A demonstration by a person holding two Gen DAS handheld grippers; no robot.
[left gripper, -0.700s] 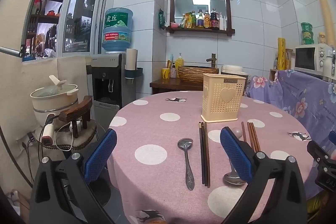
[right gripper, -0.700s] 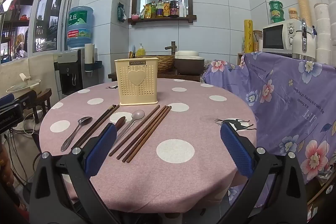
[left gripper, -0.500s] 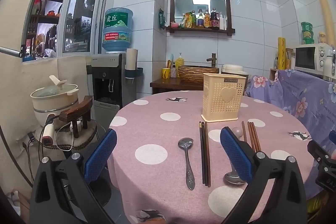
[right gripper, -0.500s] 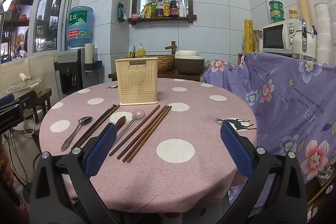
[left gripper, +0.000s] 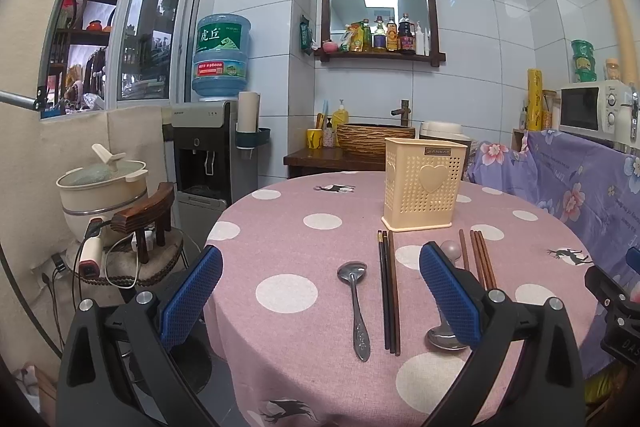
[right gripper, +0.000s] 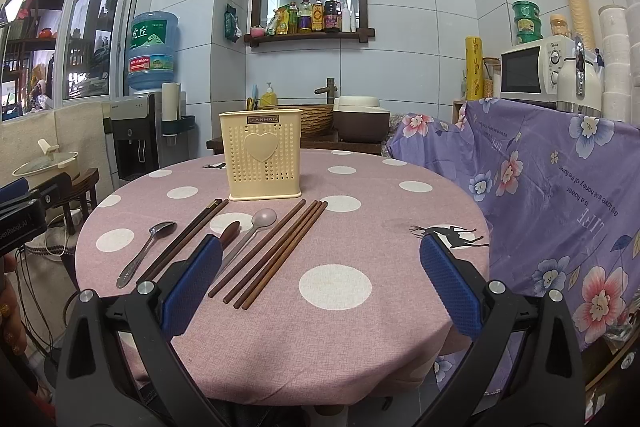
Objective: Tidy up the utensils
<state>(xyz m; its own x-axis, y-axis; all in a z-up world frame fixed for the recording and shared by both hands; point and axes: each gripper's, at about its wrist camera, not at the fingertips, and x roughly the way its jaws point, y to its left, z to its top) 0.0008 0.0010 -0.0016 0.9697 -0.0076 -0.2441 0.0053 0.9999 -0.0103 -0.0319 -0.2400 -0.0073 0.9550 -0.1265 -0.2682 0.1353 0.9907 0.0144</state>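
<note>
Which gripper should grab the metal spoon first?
Left, probably. The metal spoon lies between the open left gripper's fingers; it lies left of the right gripper, also open.

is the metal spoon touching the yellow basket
Apart. The right wrist view shows bare tablecloth between the metal spoon and the yellow basket.

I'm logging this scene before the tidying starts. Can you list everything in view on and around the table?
utensil holder: one, cream, upright at the table's far side
metal spoon: one, silver, leftmost on the cloth
dark chopsticks: one pair, right of the metal spoon
pale spoon: one, pinkish bowl, centre
brown chopsticks: four sticks, right of the pale spoon
tablecloth: one, pink with white dots
microwave: one, white, far right
water bottle: one, blue, on the dispenser
left gripper: open, empty
right gripper: open, empty
</note>
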